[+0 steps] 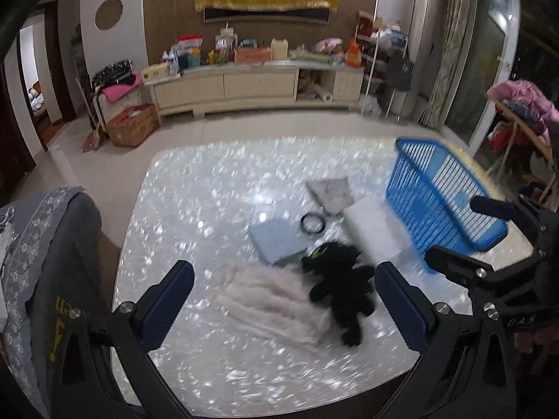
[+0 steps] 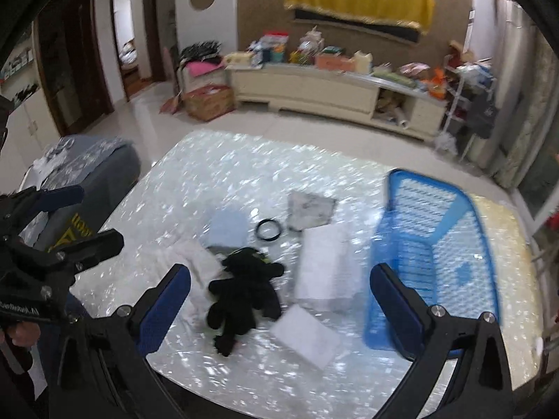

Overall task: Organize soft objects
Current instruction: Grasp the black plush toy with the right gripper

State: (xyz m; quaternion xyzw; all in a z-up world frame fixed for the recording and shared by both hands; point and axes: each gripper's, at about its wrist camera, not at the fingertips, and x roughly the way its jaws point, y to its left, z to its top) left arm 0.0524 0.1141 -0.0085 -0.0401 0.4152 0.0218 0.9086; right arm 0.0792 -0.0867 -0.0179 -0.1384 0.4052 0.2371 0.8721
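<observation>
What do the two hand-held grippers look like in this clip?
Both match: the left hand-held gripper and right hand-held gripper have black angular frames with silver bolts and two flat fingers faced with dark blue textured pads. White lettering marks each body, too partial to read fully. No cables or sleeves are visible.

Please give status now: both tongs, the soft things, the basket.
Left tongs open, empty. Right tongs open, empty. Black plush toy, white fluffy cloth, folded cloths on table; blue basket empty. Nothing blocking.
</observation>
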